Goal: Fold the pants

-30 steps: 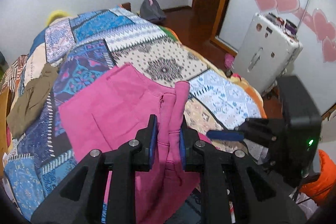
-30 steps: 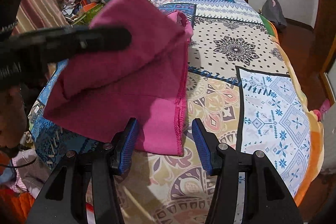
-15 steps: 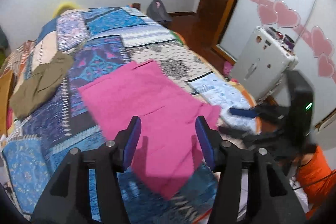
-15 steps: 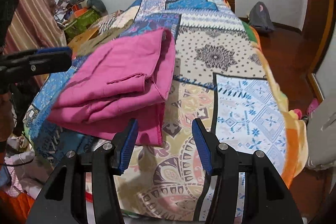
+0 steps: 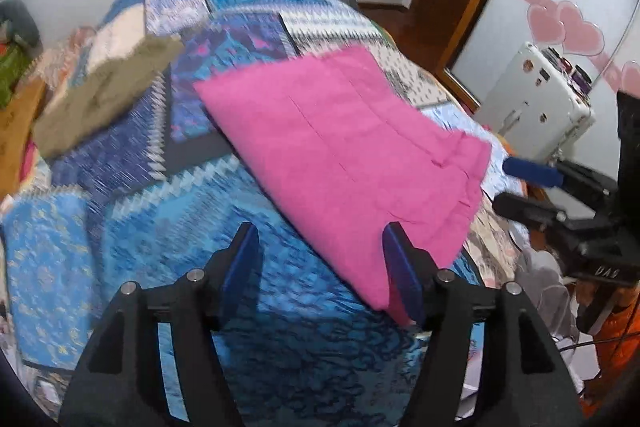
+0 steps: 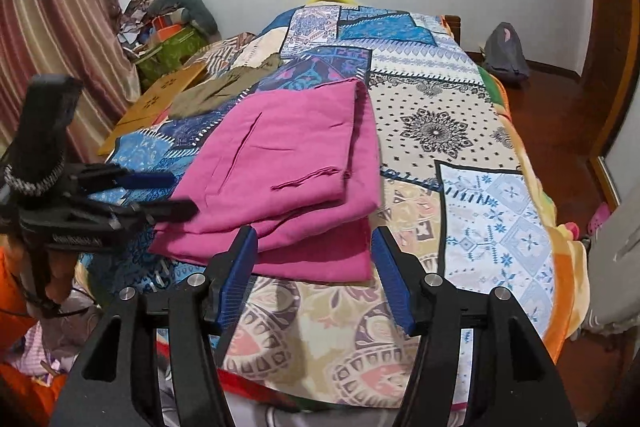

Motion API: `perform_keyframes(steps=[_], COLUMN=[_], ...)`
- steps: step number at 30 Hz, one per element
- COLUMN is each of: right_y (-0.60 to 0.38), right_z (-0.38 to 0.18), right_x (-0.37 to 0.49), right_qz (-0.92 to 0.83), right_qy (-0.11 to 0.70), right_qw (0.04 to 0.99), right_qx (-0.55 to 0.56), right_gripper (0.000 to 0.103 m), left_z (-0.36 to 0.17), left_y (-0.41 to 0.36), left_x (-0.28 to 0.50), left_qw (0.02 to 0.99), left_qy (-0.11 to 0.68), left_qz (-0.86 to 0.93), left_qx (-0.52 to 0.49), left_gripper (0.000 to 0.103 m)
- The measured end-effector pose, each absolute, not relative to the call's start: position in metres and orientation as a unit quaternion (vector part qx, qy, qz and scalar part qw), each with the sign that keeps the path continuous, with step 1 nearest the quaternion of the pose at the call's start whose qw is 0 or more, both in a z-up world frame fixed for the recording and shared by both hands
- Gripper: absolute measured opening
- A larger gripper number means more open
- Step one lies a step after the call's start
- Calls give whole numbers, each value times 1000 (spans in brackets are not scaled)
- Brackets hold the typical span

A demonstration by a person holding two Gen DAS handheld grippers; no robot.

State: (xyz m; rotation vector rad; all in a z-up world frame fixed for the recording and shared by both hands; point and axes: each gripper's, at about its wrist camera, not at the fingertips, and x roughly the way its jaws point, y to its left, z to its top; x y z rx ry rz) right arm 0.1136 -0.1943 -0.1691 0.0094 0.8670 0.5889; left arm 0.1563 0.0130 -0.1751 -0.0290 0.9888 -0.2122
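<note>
The pink pants (image 6: pixel 288 171) lie folded in a flat stack on the patchwork bedspread (image 6: pixel 440 131), near the bed's front edge; they also show in the left wrist view (image 5: pixel 344 155). My left gripper (image 5: pixel 320 267) is open and empty, just in front of the stack's near corner. It shows in the right wrist view (image 6: pixel 156 193) at the stack's left edge. My right gripper (image 6: pixel 312 267) is open and empty, just short of the stack's near edge. It shows in the left wrist view (image 5: pixel 516 183) to the right of the pants.
Olive-brown clothing (image 5: pixel 104 95) lies on the bed beyond the pants, also in the right wrist view (image 6: pixel 224 87). A flat cardboard piece (image 6: pixel 156 103) lies at the bed's left side. A white suitcase (image 5: pixel 536 107) stands on the floor to the right. A grey bag (image 6: pixel 504 55) sits by the far wall.
My left gripper let go of the pink pants and opened. The pants dropped flat onto the bed as a folded stack. Both grippers drew back toward the front edge.
</note>
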Motion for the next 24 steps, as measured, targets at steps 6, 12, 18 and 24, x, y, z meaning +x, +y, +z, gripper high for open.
perform_keyframes(steps=[6, 12, 18, 24], right_y=[-186, -183, -191, -202], right_z=[-178, -194, -199, -210], right_x=[118, 133, 156, 198], right_qz=[280, 277, 265, 238], right_qy=[421, 437, 440, 447], right_qw=[863, 856, 858, 862], right_qx=[18, 10, -16, -34], right_gripper=[56, 57, 62, 62], left_z=[-151, -149, -164, -189], left_y=[41, 58, 63, 70], left_x=[184, 231, 273, 322], left_qw=[897, 899, 895, 885], left_qy=[437, 433, 439, 459], left_qz=[-58, -38, -65, -68], left_qx=[20, 44, 42, 41], left_gripper=[64, 64, 65, 65])
